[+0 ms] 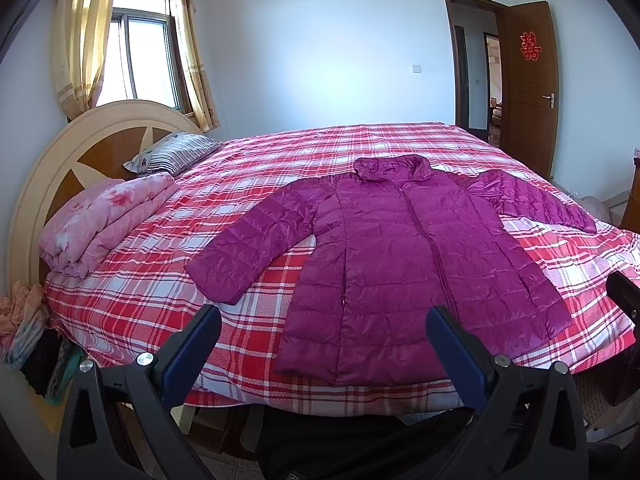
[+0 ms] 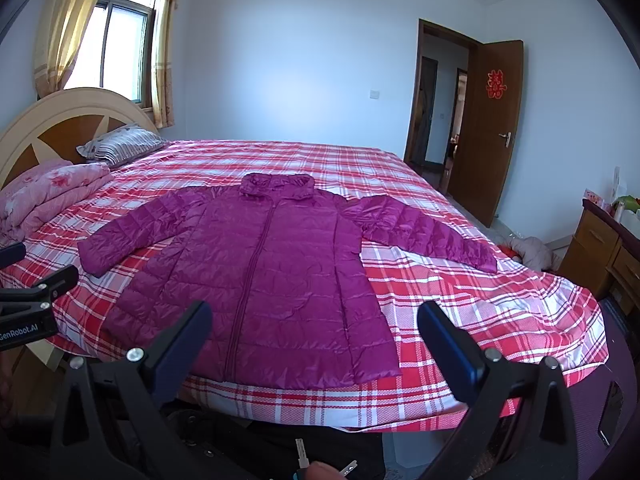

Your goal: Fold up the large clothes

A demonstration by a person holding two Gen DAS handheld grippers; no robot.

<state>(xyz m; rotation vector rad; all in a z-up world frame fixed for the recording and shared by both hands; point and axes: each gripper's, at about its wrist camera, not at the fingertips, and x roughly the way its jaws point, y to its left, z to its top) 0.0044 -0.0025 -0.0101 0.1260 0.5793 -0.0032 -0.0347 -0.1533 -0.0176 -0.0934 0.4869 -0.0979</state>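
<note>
A long magenta quilted jacket (image 1: pixel 416 264) lies flat and zipped on the red plaid bed (image 1: pixel 140 300), collar toward the far wall, both sleeves spread out. It also shows in the right wrist view (image 2: pixel 272 280). My left gripper (image 1: pixel 324 316) is open and empty, held back from the bed's near edge in front of the jacket's hem. My right gripper (image 2: pixel 314 312) is open and empty, also short of the hem. The left gripper's side shows at the left edge of the right wrist view (image 2: pixel 36 292).
A folded pink quilt (image 1: pixel 104 220) and a striped pillow (image 1: pixel 172 156) lie by the round headboard (image 1: pixel 52 160). An open brown door (image 2: pixel 484 136) stands far right. A wooden cabinet (image 2: pixel 604 252) is at the right; clothes are piled left of the bed (image 1: pixel 28 332).
</note>
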